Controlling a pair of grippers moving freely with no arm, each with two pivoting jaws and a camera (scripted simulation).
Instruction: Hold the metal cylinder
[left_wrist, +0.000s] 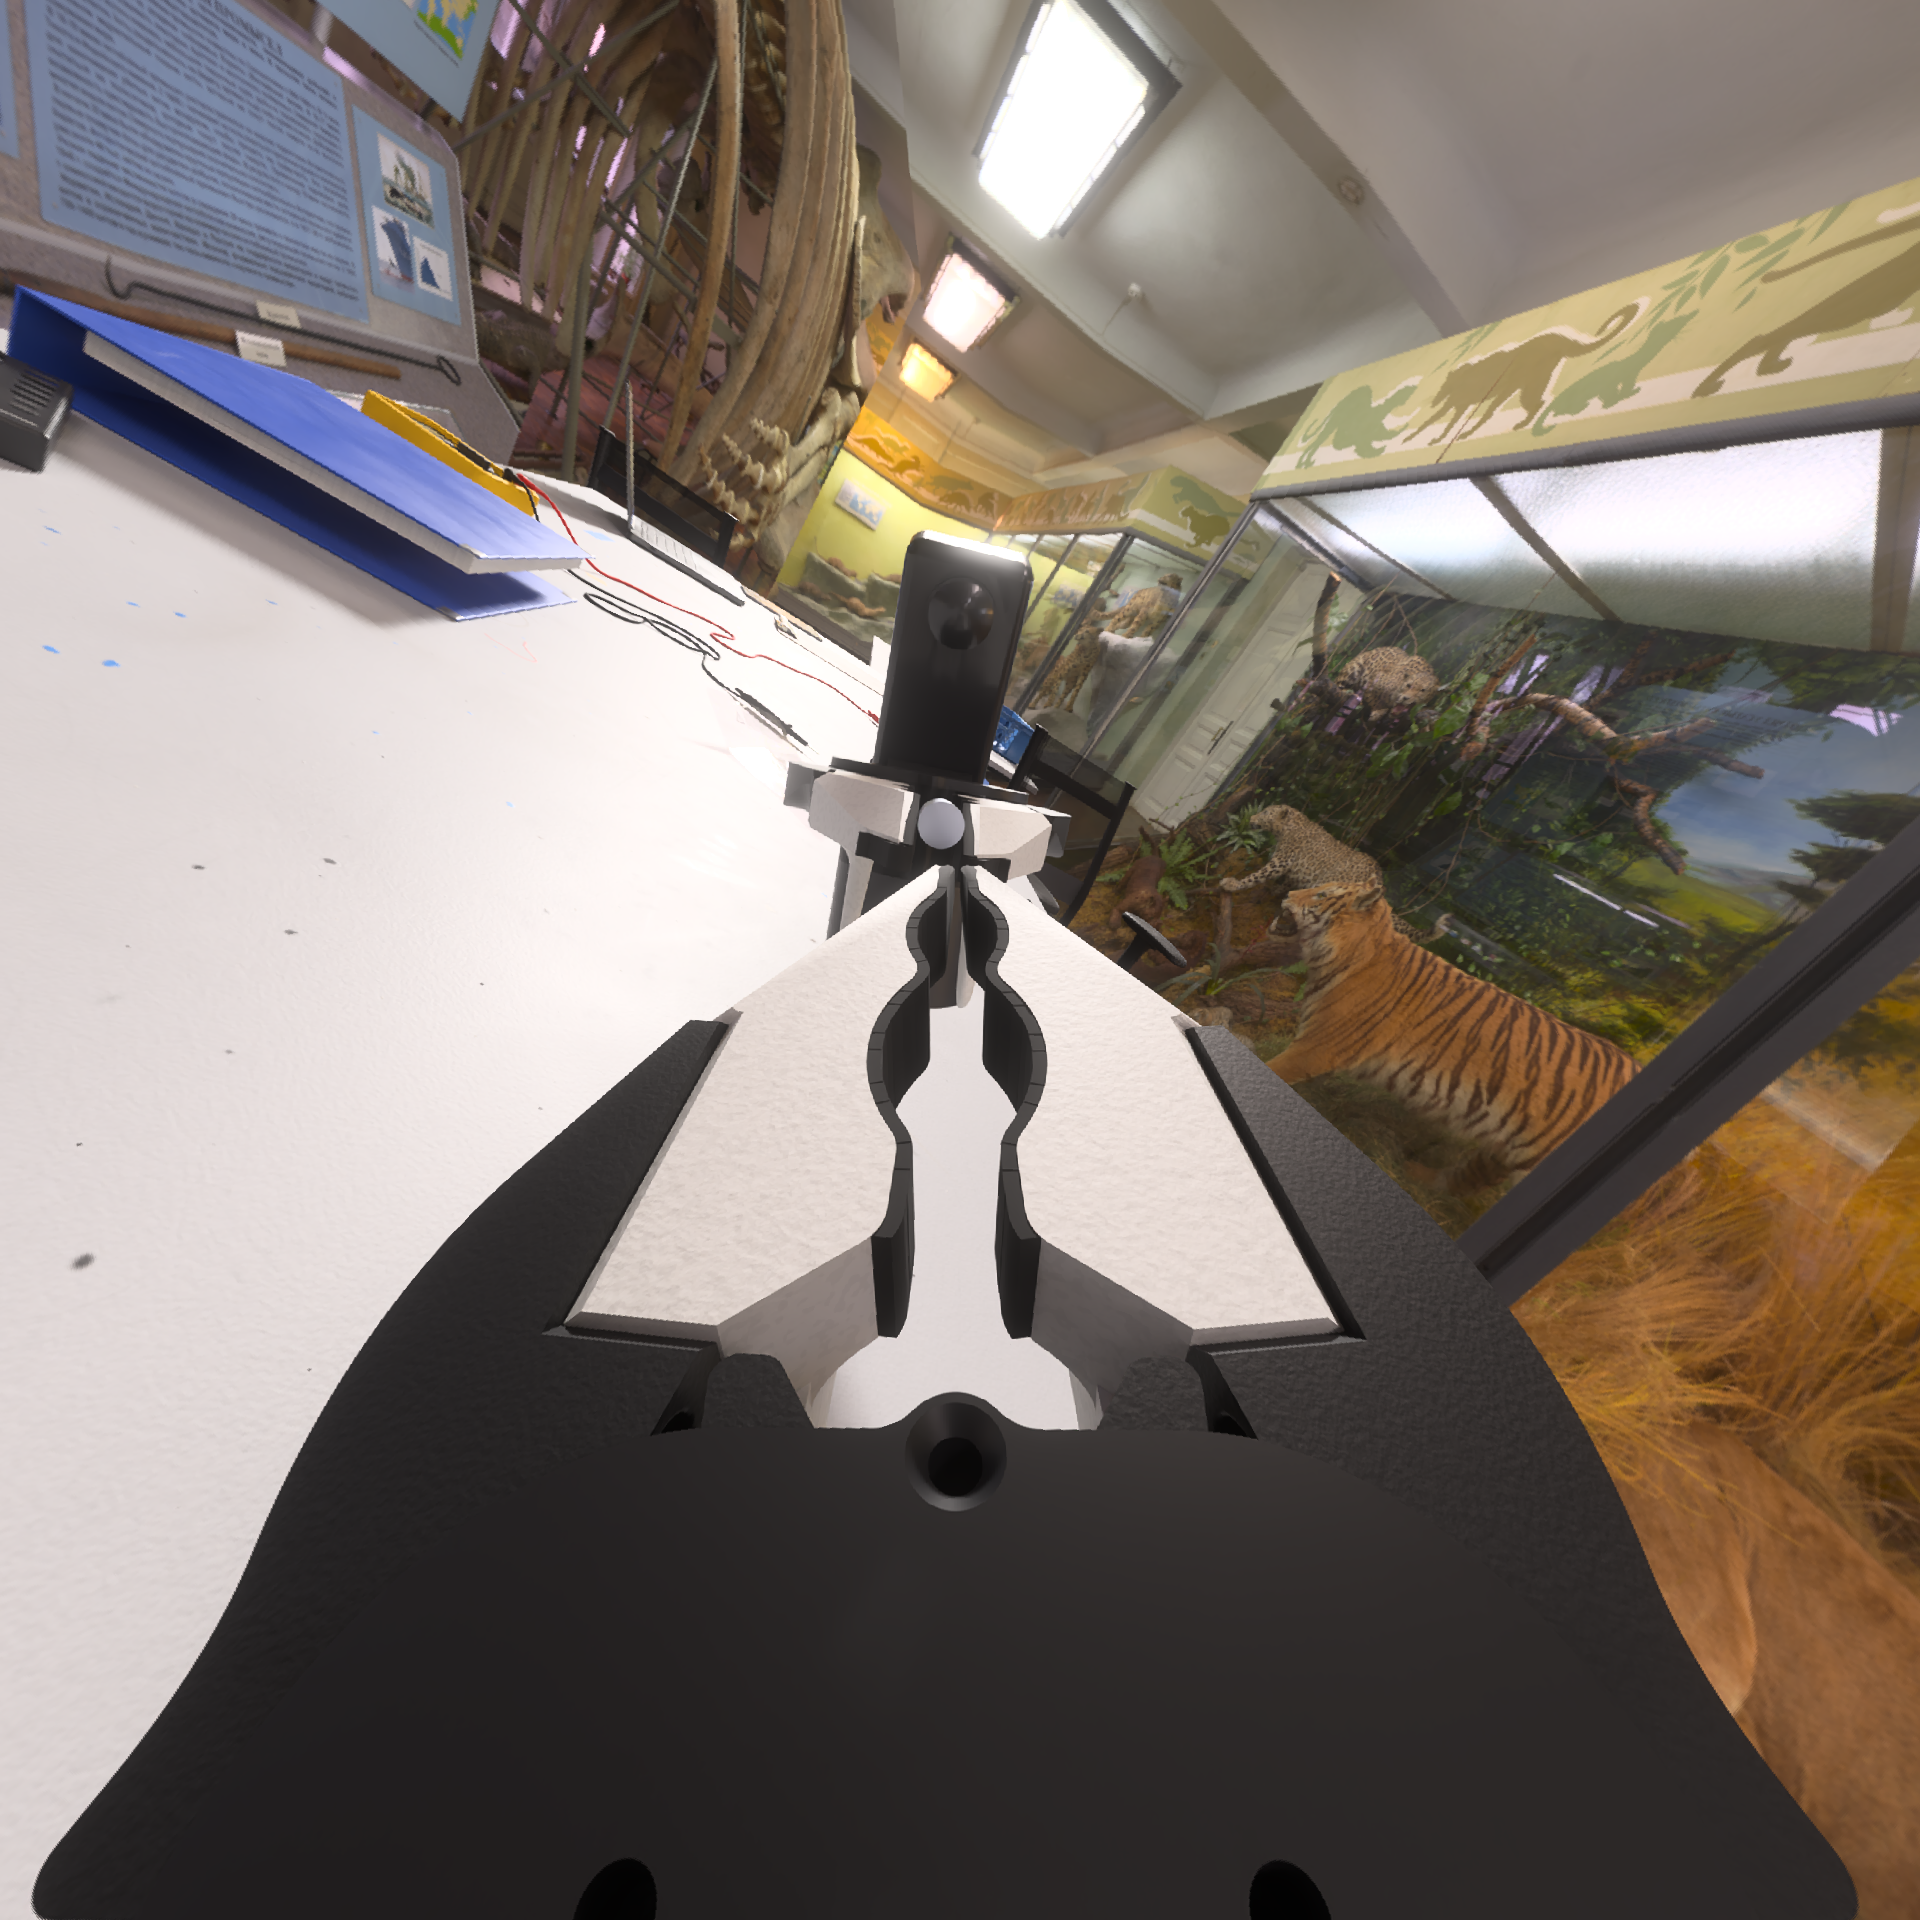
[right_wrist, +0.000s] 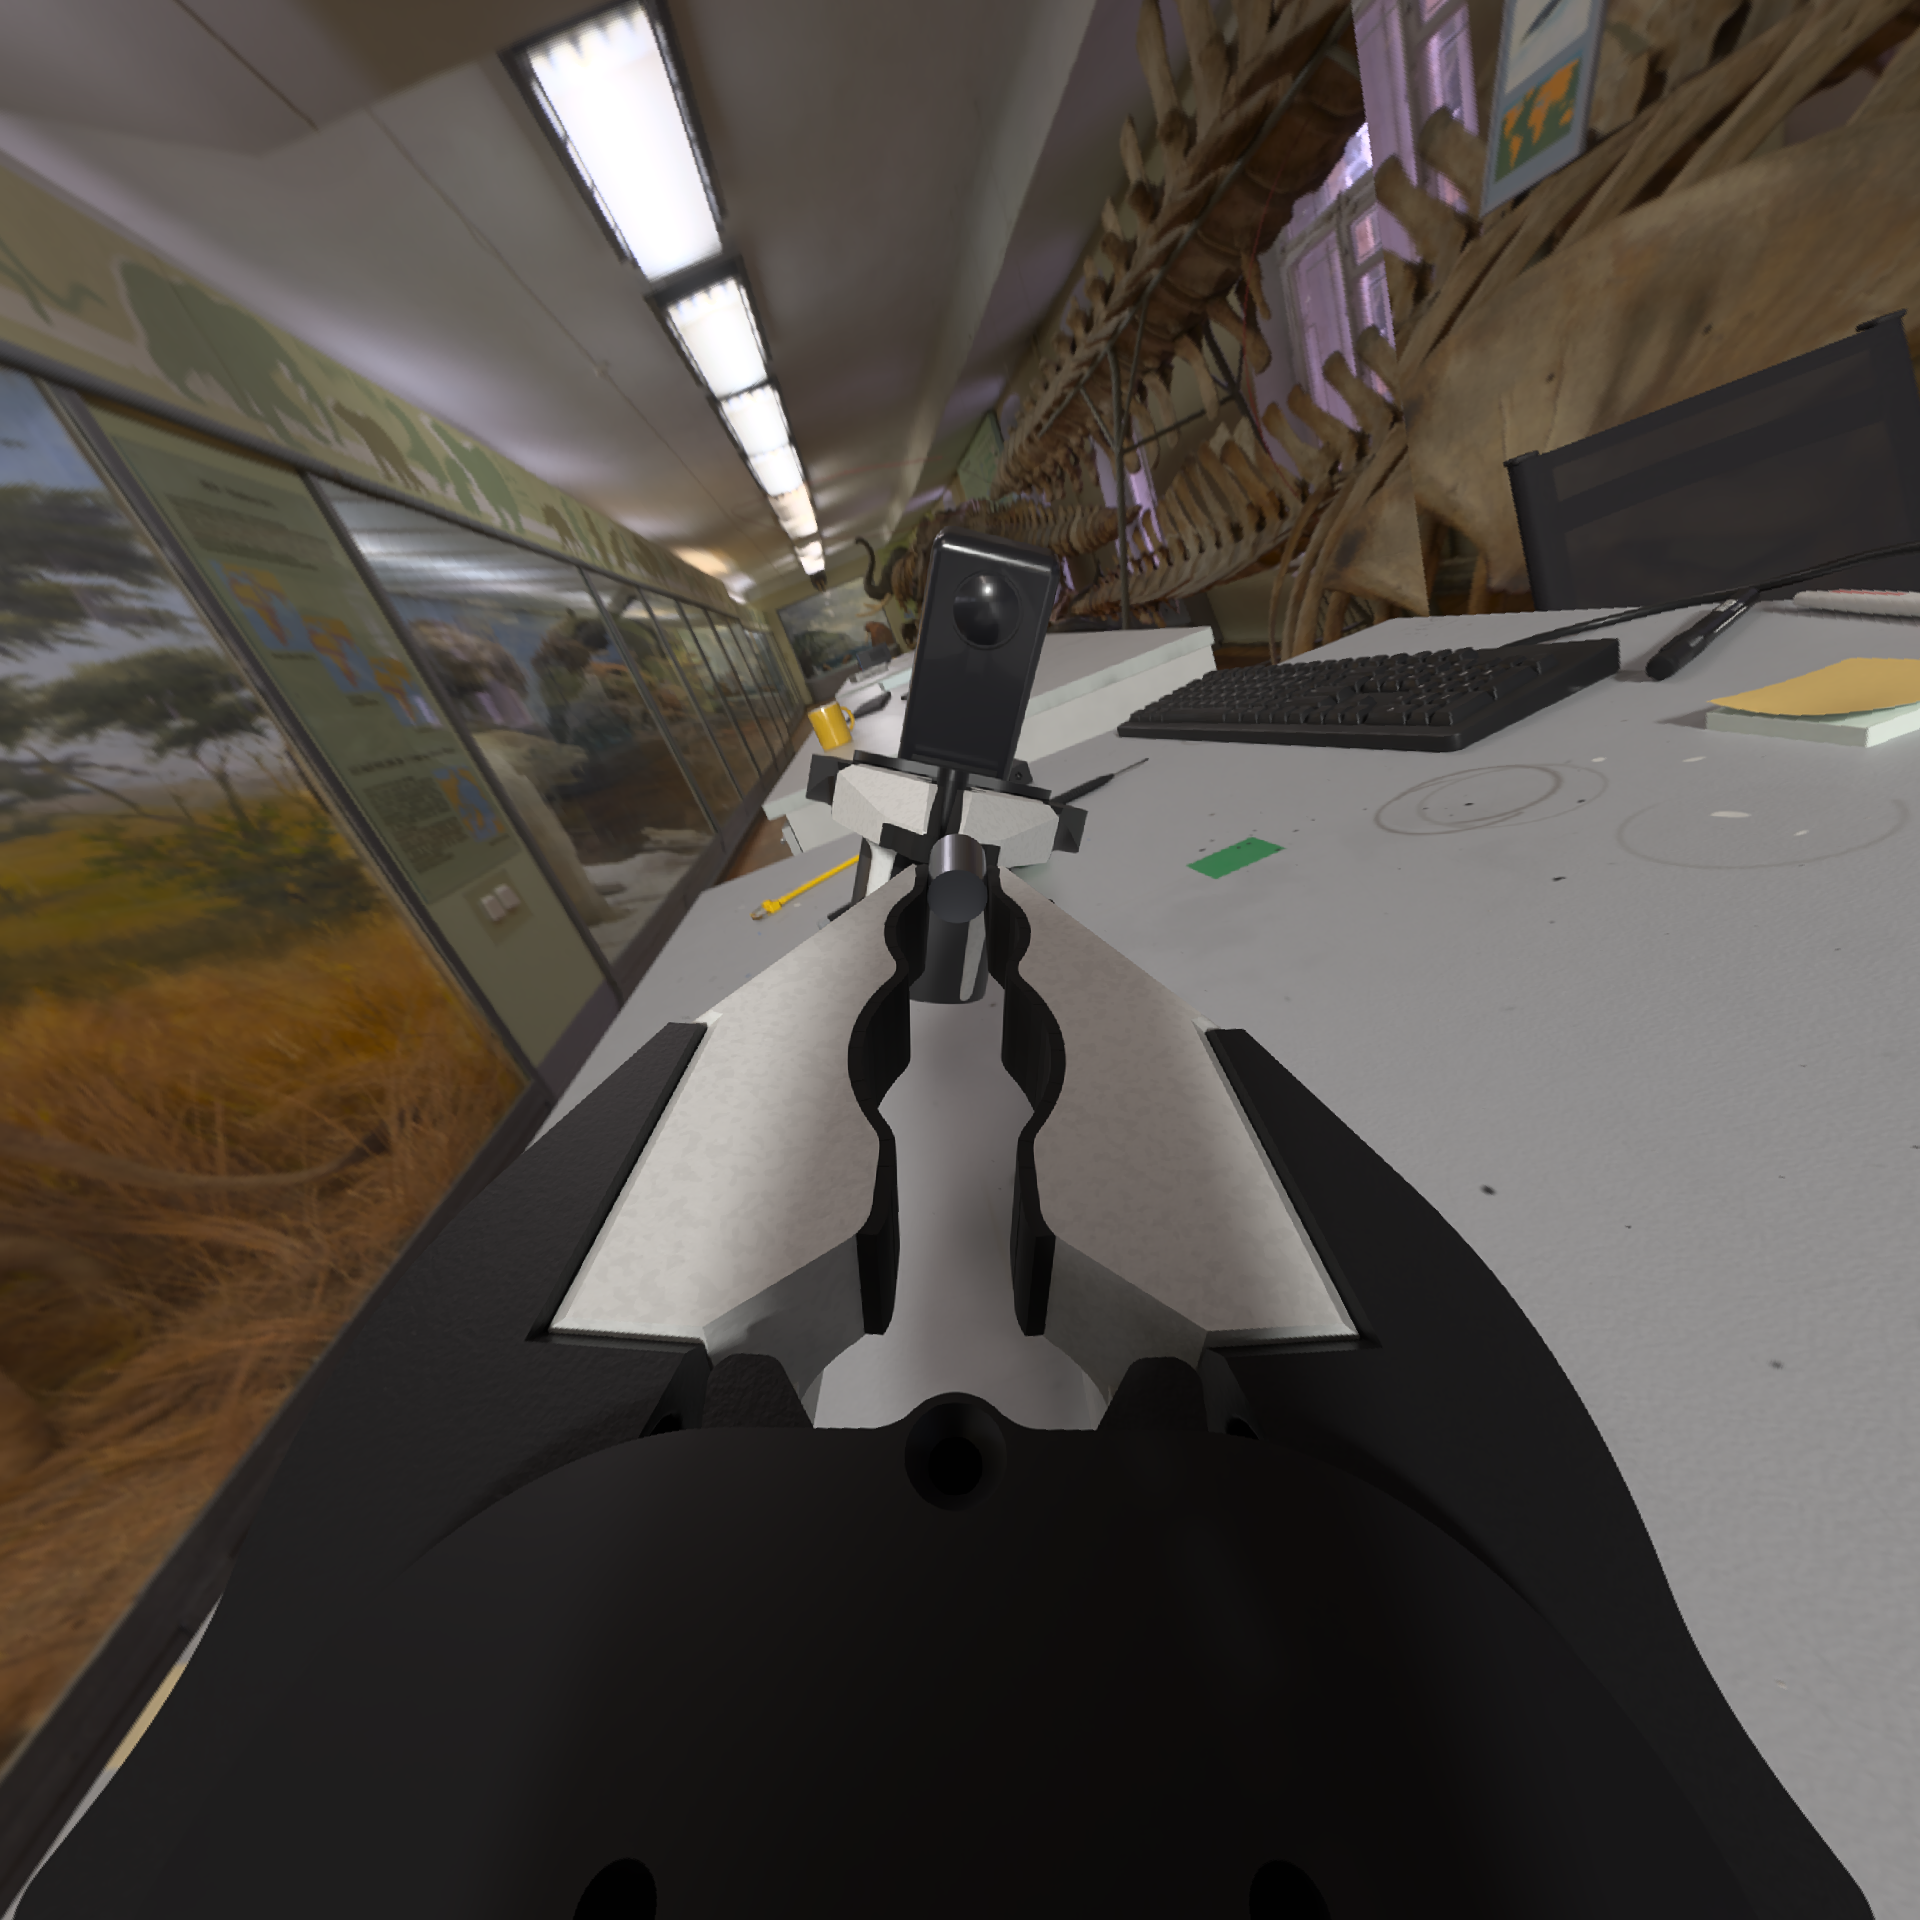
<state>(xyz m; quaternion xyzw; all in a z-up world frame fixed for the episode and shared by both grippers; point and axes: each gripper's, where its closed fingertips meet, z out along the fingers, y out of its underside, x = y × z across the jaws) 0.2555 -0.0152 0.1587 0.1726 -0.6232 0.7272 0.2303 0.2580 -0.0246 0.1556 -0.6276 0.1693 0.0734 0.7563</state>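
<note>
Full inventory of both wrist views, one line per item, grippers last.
metal cylinder: 1, dark grey, between both grippers' tips
binder: 1, blue, table far left
test leads: red and black, beside binder
keyboard: 1, black, table right
mug: 1, yellow, far back
green patch: 1, on table
left gripper: shut on cylinder
right gripper: shut on cylinder

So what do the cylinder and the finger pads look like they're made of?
Cylinder: seems polished metal; its side mirrors dark and bright bands, and its far end cap looks pale and smooth. Right gripper finger pads: matte black, perhaps rubber or plastic, no glints. Left gripper pads look the same.
</note>
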